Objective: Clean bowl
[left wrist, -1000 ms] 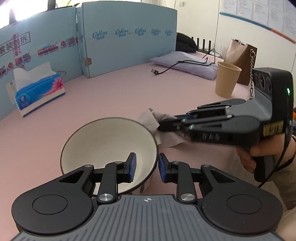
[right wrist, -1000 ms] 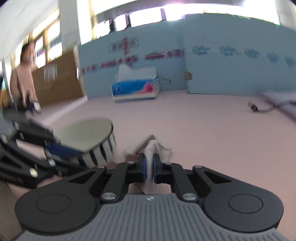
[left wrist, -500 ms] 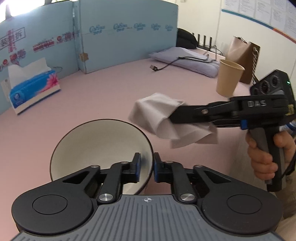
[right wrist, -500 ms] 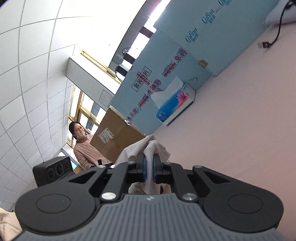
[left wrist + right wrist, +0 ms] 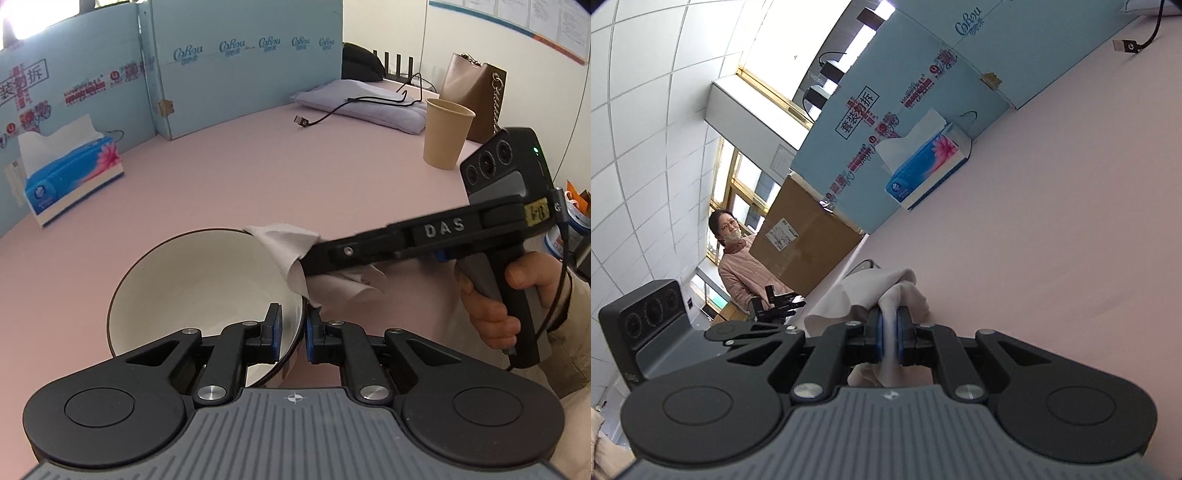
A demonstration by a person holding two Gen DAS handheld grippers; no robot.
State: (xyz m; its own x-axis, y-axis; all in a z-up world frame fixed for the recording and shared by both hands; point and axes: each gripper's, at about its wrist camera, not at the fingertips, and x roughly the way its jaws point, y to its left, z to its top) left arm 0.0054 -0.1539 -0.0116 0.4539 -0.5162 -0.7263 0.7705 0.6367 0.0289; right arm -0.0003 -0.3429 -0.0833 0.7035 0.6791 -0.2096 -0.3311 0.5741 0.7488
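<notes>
A white bowl (image 5: 199,284) with a dark rim is tilted toward me above the pink table (image 5: 295,177). My left gripper (image 5: 293,332) is shut on the bowl's near right rim, one pad inside and one outside. From the right, held by a hand (image 5: 487,317), my right gripper (image 5: 308,260) comes in shut on a crumpled white tissue (image 5: 284,243). The tissue lies against the bowl's right rim. In the right wrist view the right gripper (image 5: 890,328) pinches the tissue (image 5: 886,284); the bowl is almost wholly hidden behind it.
A blue tissue box (image 5: 70,177) stands at the far left by a blue cardboard wall (image 5: 240,66). A paper cup (image 5: 445,133), a brown bag (image 5: 476,99), a lilac cushion (image 5: 362,103) and a USB cable (image 5: 332,110) lie at the back right. A person (image 5: 738,269) stands beyond the table.
My left gripper closed on the bowl's rim and tipped the bowl. The right gripper lifted the tissue off the table, rolled over, and brought it down against the bowl's right rim.
</notes>
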